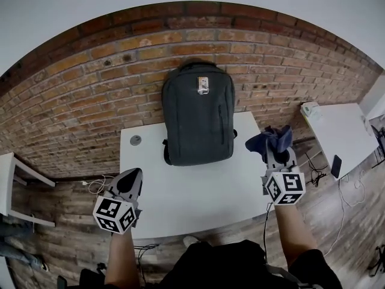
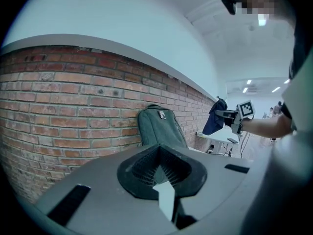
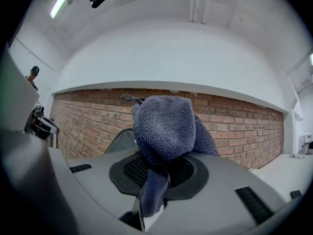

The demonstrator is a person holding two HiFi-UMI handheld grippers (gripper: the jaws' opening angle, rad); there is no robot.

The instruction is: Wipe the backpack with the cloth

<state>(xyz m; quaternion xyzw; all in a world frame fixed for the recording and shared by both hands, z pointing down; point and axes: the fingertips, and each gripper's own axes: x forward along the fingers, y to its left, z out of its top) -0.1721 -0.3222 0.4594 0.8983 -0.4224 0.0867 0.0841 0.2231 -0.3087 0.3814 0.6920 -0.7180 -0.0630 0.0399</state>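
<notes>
Backpack (image 1: 198,113) leaning upright against the brick wall (image 1: 90,95) at the back of the desk (image 1: 180,203), ahead and left of the right tool (image 1: 275,154), which grips the cloth (image 1: 271,138); left tool (image 1: 129,178) closed, empty.

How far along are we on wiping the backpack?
Done: the cloth is picked up, clamped in the right tongs. In hand: it is held in the air to the right of the backpack, not touching it. Remaining: apparently all the wiping. The left tongs are shut and empty.
</notes>
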